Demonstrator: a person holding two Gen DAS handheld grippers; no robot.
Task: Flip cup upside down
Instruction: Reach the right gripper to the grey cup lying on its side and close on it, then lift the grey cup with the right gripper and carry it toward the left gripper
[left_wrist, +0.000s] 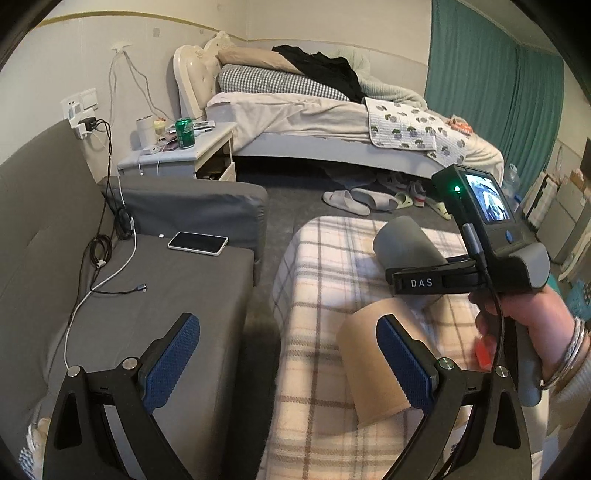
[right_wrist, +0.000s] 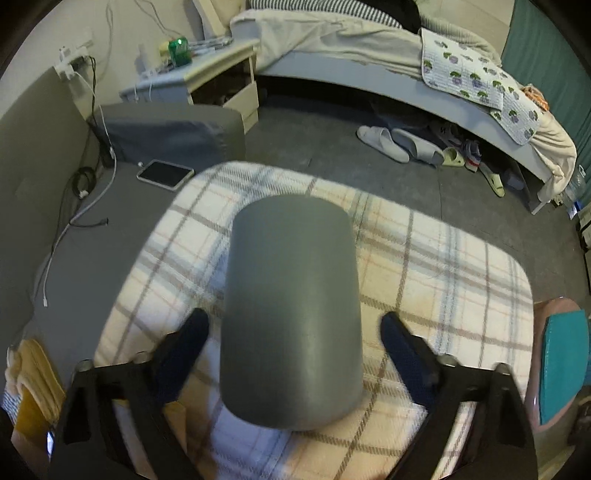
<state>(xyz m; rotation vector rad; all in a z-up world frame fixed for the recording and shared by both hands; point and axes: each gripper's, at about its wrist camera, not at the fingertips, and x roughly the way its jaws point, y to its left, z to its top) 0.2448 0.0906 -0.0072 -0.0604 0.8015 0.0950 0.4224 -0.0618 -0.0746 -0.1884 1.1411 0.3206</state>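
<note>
A grey cup (right_wrist: 291, 314) stands upside down on the plaid-covered table (right_wrist: 443, 280), its closed base up. My right gripper (right_wrist: 293, 332) is open, its fingers on either side of the cup with a gap on both sides. In the left wrist view the grey cup (left_wrist: 402, 243) shows behind the right gripper's fingers (left_wrist: 424, 282). A tan cup (left_wrist: 369, 362) stands upside down nearer on the table. My left gripper (left_wrist: 288, 354) is open and empty; its right finger overlaps the tan cup in the view.
A grey sofa (left_wrist: 155, 295) with a phone (left_wrist: 197, 243) and cables lies to the left. A nightstand (left_wrist: 184, 151) with a green can, a bed (left_wrist: 332, 114) and slippers (left_wrist: 354, 201) on the floor are beyond. A pink stool (right_wrist: 554, 365) stands at the right.
</note>
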